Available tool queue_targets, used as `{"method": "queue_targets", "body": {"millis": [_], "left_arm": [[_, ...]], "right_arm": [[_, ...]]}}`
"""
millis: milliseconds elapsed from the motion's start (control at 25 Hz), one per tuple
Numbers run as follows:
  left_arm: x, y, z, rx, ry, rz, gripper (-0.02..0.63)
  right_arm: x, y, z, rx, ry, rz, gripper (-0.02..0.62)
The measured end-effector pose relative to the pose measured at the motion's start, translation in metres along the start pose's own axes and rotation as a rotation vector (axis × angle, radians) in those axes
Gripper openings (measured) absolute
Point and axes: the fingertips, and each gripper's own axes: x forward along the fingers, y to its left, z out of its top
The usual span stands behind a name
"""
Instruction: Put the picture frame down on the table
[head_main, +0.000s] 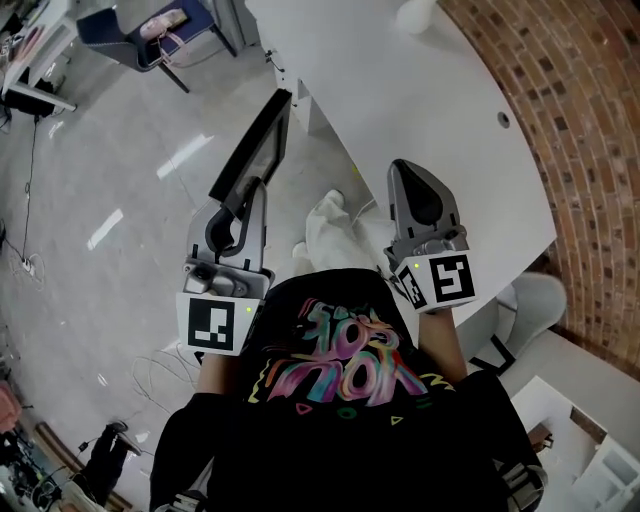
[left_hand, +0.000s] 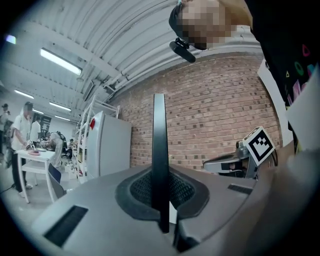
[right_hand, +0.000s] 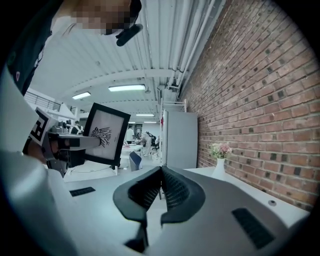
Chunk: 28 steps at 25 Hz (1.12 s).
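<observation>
A black picture frame (head_main: 253, 147) stands edge-on in my left gripper (head_main: 243, 205), which is shut on its lower edge and holds it up over the floor, left of the white table (head_main: 420, 110). The left gripper view shows the frame (left_hand: 159, 150) as a thin black bar clamped between the pads. From the right gripper view the frame's (right_hand: 106, 133) front shows a white sheet with a black bird drawing. My right gripper (head_main: 420, 200) is shut with nothing in it, raised near the table's near edge.
A small white vase (head_main: 416, 14) stands at the table's far end; flowers in it (right_hand: 220, 151) show beside the brick wall (head_main: 580, 140). A white cabinet (right_hand: 178, 137) stands by that wall. On the floor at the far left is a blue chair (head_main: 150, 35). People stand at a distant table (left_hand: 30, 145).
</observation>
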Motion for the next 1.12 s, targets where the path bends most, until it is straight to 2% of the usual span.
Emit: {"method": "queue_targets", "body": {"millis": [280, 720, 960, 1120], "left_arm": [[0.079, -0.024, -0.008, -0.001, 0.03, -0.163, 0.029], [0.239, -0.083, 0.0, 0.009, 0.049, -0.434, 0.029], [0.294, -0.127, 0.009, 0.01, 0.032, -0.578, 0.029], [0.319, -0.161, 0.01, 0.008, 0.045, -0.687, 0.029]], "right_arm": [[0.014, -0.062, -0.006, 0.023, 0.005, -0.128, 0.021], [0.024, -0.198, -0.009, 0.083, 0.02, -0.368, 0.021], [0.007, -0.244, -0.002, 0.054, 0.027, -0.487, 0.021], [-0.014, -0.268, -0.009, 0.086, 0.043, -0.578, 0.021]]}}
